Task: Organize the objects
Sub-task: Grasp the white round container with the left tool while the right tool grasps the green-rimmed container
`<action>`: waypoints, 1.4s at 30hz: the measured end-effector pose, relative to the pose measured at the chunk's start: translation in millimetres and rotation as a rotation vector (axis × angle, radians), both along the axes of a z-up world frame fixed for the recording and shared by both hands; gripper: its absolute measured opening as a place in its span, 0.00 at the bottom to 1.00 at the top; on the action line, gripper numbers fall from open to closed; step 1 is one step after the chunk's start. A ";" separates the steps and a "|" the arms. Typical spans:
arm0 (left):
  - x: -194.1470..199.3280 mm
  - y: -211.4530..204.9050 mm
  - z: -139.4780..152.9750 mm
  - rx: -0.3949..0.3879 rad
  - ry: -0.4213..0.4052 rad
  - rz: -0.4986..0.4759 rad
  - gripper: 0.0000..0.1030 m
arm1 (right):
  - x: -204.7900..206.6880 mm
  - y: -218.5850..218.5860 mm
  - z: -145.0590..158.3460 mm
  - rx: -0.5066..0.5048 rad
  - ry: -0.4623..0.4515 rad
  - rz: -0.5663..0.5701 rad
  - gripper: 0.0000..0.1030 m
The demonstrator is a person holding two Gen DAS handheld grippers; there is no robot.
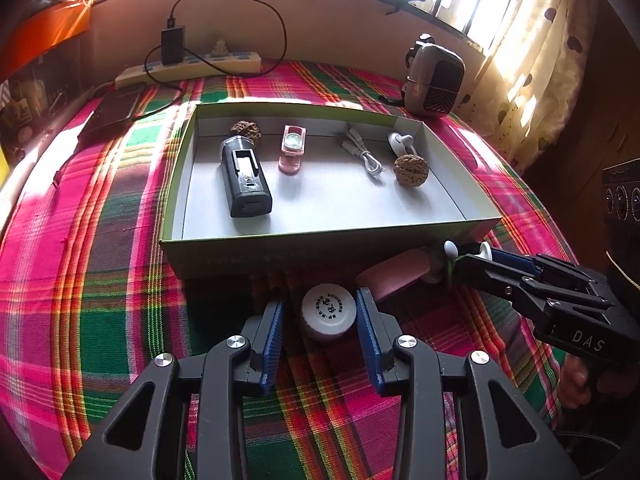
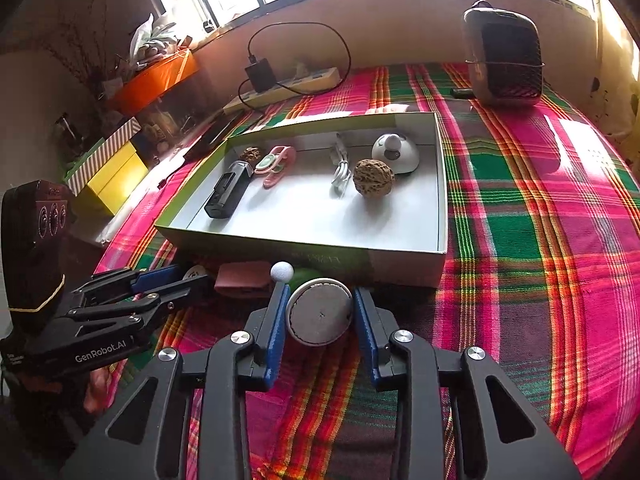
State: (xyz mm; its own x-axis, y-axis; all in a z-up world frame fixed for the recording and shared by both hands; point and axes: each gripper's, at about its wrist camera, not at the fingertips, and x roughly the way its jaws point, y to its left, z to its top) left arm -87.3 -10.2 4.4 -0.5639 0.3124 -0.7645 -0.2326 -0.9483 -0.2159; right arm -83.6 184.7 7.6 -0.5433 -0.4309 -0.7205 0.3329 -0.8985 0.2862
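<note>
A shallow box [image 1: 404, 236] [image 2: 442, 200] lies on the plaid cloth. It holds a black device [image 1: 245, 178], a pink item [image 1: 292, 148], a white cable [image 1: 364, 152], a walnut [image 1: 411, 170] [image 2: 373, 178], a second walnut [image 1: 246, 129] and a white dome piece [image 2: 395, 153]. My left gripper [image 1: 320, 312] is open around a small white jar [image 1: 329, 312] in front of the box. My right gripper [image 2: 320, 316] [image 1: 474, 254] straddles a round white disc with a grey face [image 2: 319, 311]; its pads sit close beside the disc. A pink case [image 1: 394, 276] [image 2: 244, 277] lies between the two.
A power strip [image 1: 192, 66] with a black charger and cable lies at the back. A dark tablet [image 1: 114, 114] lies back left. A small heater [image 1: 434, 80] [image 2: 506, 60] stands back right. Coloured boxes [image 2: 116, 172] stand off the table's left side.
</note>
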 end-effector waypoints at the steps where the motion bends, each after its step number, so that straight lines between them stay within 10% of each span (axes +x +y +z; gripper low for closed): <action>1: -0.3 -0.3 -0.2 -0.002 -0.001 0.004 0.28 | 0.7 0.6 -0.1 -0.001 0.000 0.000 0.32; 28: 5.5 -4.2 0.2 -0.036 0.002 0.024 0.26 | 31.8 -8.1 4.9 0.362 0.159 -0.042 0.30; 42: 5.4 -2.9 -0.6 -0.030 -0.002 0.017 0.30 | 25.7 9.2 -3.1 0.197 0.064 -0.082 0.49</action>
